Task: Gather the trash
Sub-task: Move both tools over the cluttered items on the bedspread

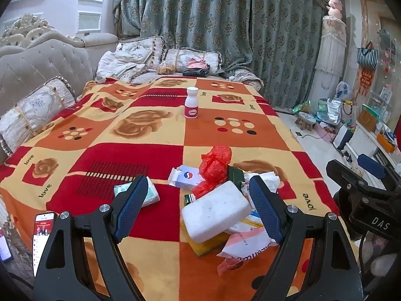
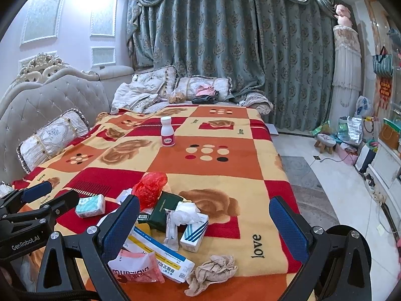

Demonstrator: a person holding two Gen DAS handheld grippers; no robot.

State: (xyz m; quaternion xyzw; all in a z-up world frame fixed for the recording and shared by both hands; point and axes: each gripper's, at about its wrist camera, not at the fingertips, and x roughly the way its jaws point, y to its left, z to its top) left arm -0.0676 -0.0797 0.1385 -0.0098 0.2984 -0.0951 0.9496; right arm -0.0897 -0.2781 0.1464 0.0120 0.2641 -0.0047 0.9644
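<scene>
Left gripper (image 1: 198,208): jaws spread, nothing held; right gripper (image 2: 204,228): likewise
Trash pile (image 2: 165,228): gathered on blanket (image 2: 225,170); white bottle (image 2: 167,131) apart, uncollected

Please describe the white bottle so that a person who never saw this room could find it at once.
Look at the large checked blanket in red, orange and cream that covers the sofa. The white bottle stands upright alone on its far half, towards the pillows, well beyond the heap of trash near the cameras. It has a white cap and a pink label, and nothing touches it.
</scene>
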